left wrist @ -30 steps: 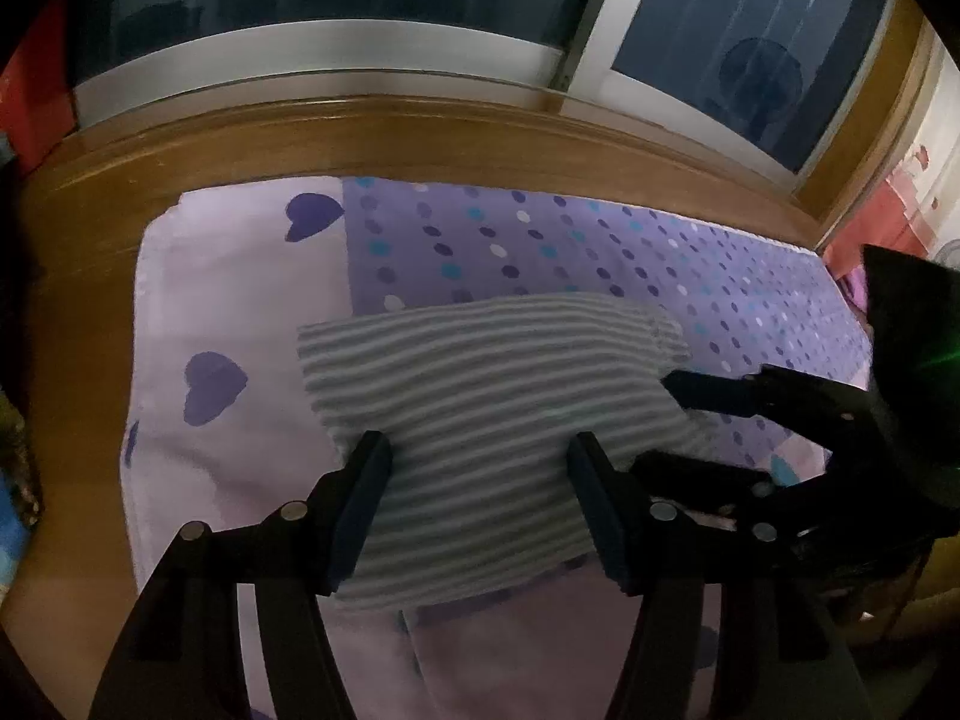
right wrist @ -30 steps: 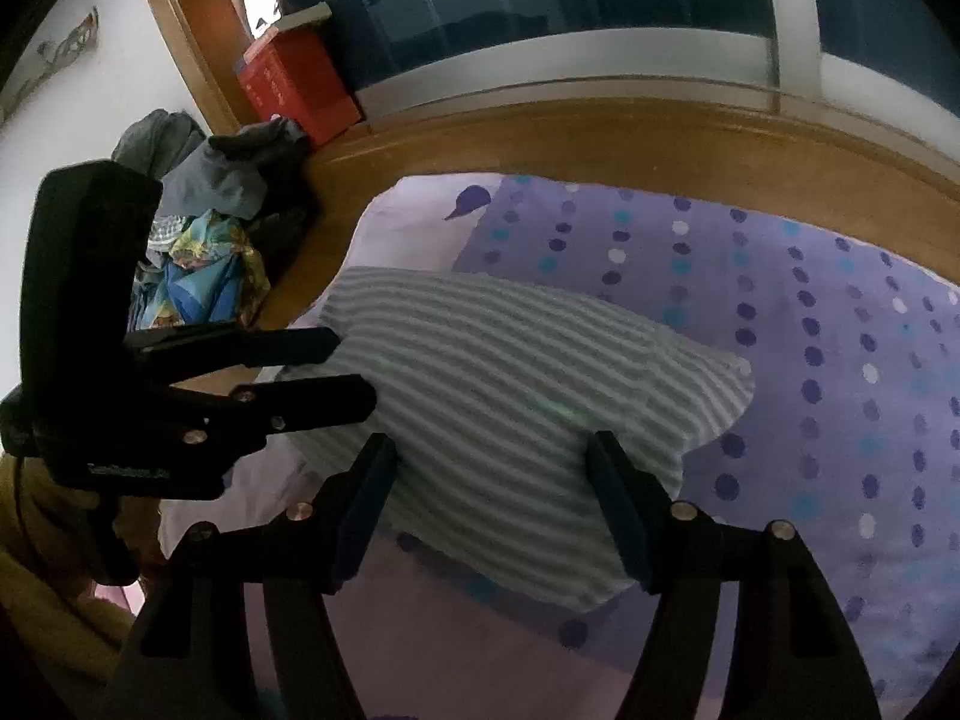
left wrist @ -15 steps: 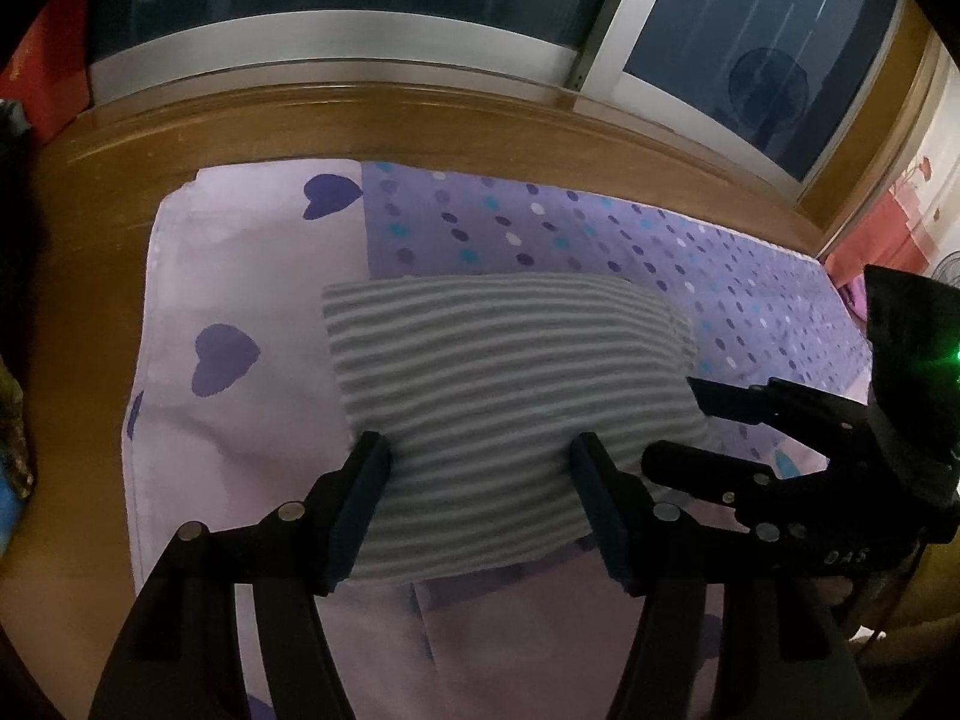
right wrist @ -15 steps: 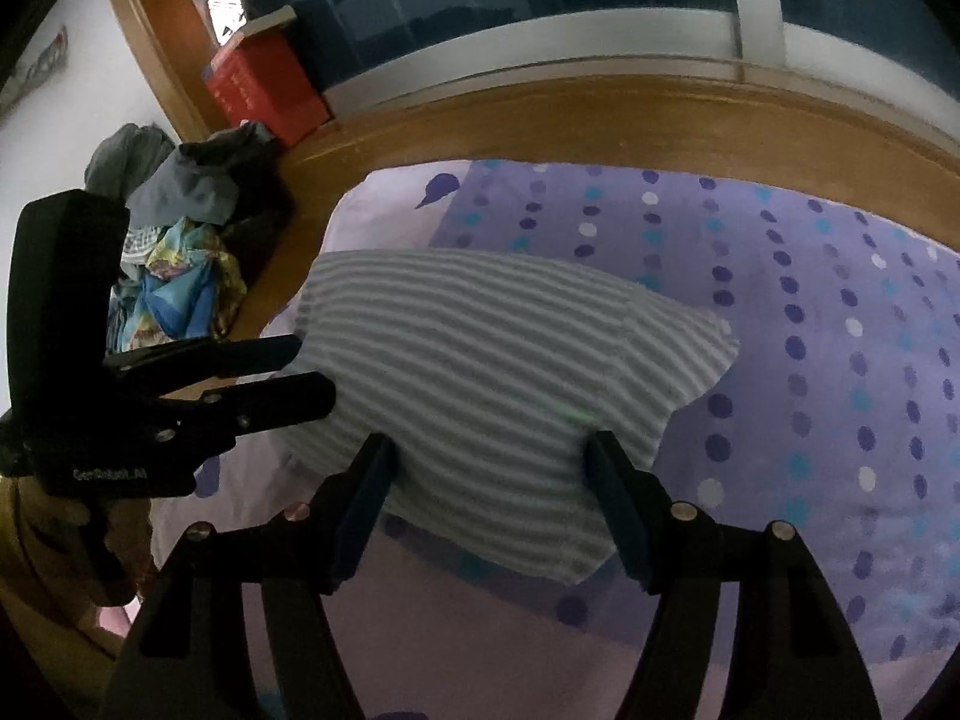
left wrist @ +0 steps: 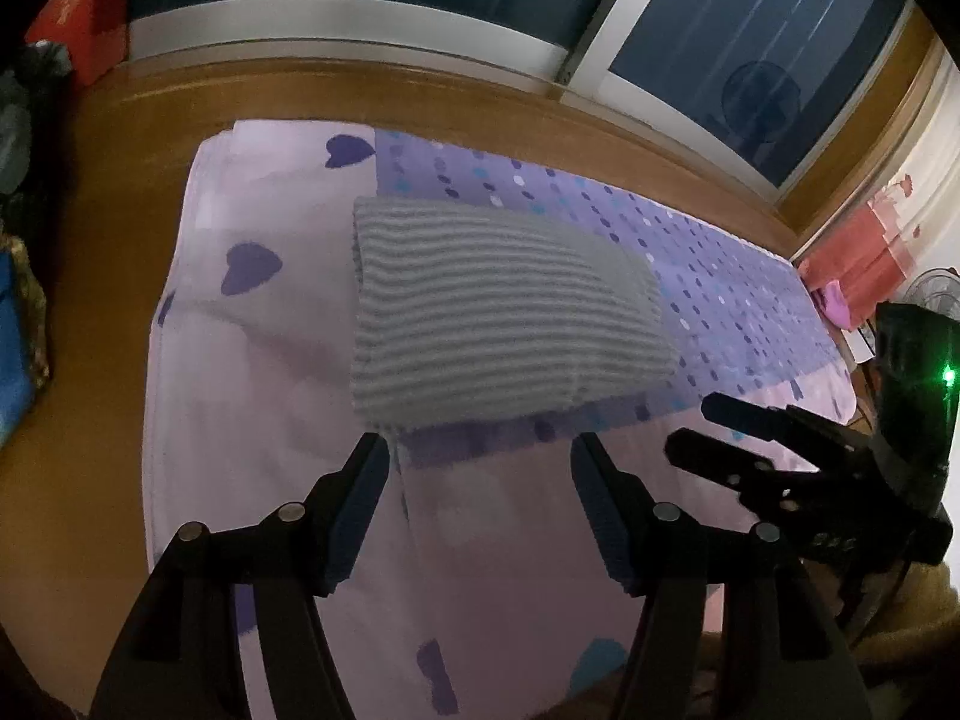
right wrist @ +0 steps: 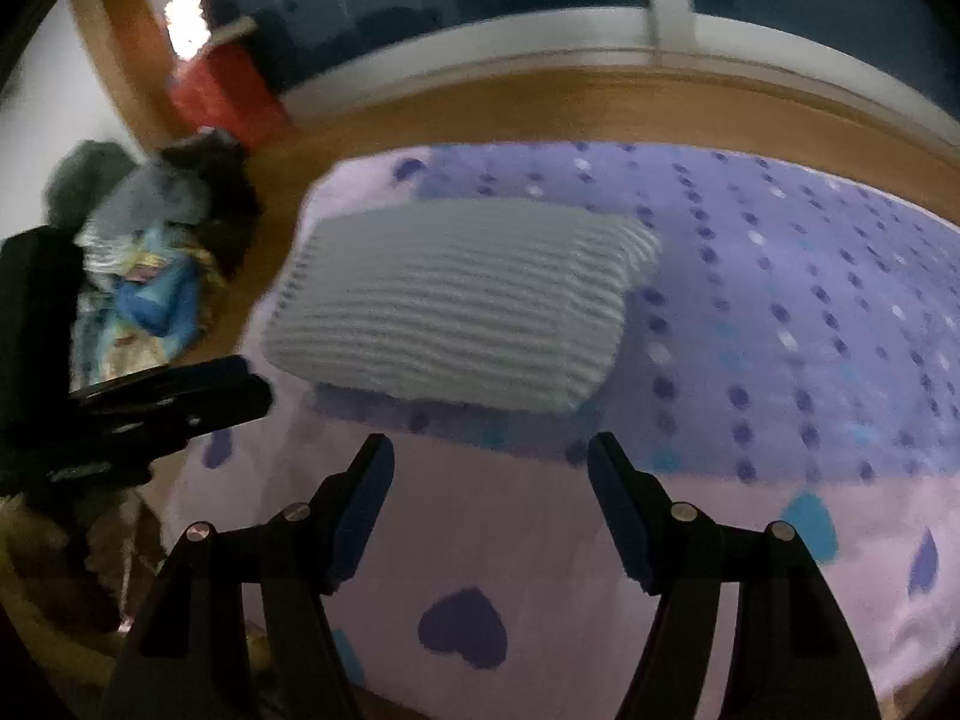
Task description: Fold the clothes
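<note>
A grey striped garment (left wrist: 492,312) lies folded into a compact rectangle on the purple bedsheet (left wrist: 690,252); it also shows in the right wrist view (right wrist: 456,306). My left gripper (left wrist: 480,468) is open and empty, just short of the garment's near edge. My right gripper (right wrist: 489,465) is open and empty, also a little short of the garment. The right gripper shows at the right of the left wrist view (left wrist: 714,426), and the left gripper at the left of the right wrist view (right wrist: 252,384).
A heap of unfolded clothes (right wrist: 150,258) lies on the wooden ledge (left wrist: 120,138) left of the bed, with a red box (right wrist: 222,90) behind it. Windows run along the far side. A fan (left wrist: 936,294) stands at the far right.
Both grippers have pulled back from the garment, which was between the fingers of each. The garment now lies flat and free as a neater rectangle.
</note>
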Demonstrator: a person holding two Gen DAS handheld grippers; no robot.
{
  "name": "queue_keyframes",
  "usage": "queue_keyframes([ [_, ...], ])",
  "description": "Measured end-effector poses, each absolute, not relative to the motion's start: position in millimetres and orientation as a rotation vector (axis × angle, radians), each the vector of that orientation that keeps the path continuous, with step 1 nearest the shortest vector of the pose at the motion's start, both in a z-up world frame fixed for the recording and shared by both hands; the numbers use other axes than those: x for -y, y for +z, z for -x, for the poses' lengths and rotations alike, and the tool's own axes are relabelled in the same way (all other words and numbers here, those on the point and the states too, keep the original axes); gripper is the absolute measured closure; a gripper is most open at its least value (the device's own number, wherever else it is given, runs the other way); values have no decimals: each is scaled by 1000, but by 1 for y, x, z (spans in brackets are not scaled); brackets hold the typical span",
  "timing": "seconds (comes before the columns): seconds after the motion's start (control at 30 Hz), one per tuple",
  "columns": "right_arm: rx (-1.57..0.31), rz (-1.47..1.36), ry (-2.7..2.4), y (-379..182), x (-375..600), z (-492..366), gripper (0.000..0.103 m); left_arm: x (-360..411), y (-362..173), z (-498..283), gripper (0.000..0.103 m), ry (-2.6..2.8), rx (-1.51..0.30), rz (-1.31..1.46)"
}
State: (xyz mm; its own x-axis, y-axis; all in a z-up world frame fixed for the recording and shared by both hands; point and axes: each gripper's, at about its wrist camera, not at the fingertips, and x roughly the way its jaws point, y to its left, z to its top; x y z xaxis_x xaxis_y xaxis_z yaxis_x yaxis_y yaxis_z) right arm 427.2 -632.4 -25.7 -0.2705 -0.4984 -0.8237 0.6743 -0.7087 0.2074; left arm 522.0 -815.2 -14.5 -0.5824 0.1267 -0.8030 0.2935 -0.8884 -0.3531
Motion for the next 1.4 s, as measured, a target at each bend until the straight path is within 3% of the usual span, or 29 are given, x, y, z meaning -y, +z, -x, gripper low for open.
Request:
queue_keyframes([
  [0.13,-314,-1223,-2115,-14,632,-444,35,808,-9,-529,38,-2556,-756,-1425],
  [0.53,-387,-1122,-2260,3,649,-444,34,803,-5,-515,38,-2513,-448,-1351],
  [1.4,-412,-1215,-2181,-19,654,-430,34,784,-9,-513,37,-2506,-405,-1376],
])
